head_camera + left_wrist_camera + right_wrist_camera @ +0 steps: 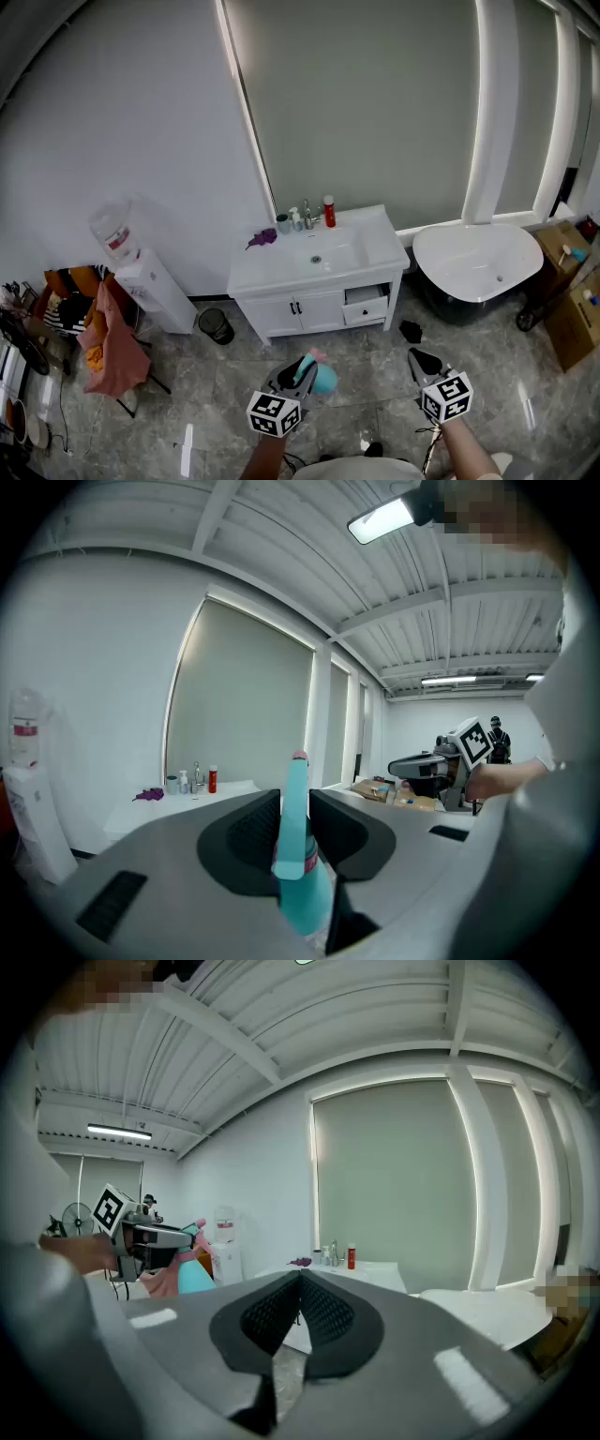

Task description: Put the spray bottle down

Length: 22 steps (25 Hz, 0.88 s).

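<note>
A teal spray bottle with a pink tip is clamped upright between the jaws of my left gripper, held above the floor in front of the vanity. In the left gripper view the spray bottle fills the gap between the black pads. My right gripper hovers to the right, its jaws together and empty; the right gripper view shows the right gripper with its pads meeting. The spray bottle also shows at the left of that view.
A white vanity with a sink stands ahead against the wall, bearing a red bottle, small bottles and a purple cloth. A white bathtub is at right, a water dispenser and a clothes rack at left, and cardboard boxes at far right.
</note>
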{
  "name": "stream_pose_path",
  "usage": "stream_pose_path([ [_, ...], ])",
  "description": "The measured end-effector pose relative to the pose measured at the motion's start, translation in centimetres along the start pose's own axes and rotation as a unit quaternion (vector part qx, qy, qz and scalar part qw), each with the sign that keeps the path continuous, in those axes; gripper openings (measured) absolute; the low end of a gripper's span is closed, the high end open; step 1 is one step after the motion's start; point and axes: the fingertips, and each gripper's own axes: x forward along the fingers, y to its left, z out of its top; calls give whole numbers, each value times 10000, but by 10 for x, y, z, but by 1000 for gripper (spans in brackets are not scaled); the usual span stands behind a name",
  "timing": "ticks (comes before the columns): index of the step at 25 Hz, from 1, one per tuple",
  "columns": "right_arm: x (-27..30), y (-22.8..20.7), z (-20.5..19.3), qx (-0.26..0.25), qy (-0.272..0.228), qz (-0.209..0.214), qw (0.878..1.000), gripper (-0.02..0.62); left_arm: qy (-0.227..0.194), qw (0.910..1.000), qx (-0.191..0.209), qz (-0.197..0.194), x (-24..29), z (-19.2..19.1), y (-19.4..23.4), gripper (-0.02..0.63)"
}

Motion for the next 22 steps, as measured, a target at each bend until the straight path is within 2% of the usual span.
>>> stream_pose_path([
  [8, 5, -15, 4, 113, -35, -10, 9999, 10, 19, 10000, -2, 1, 13, 4, -2, 100],
  [22, 11, -61, -12, 300, 98, 21, 9995, 10, 91, 9999, -23, 94, 50, -2, -18, 100],
])
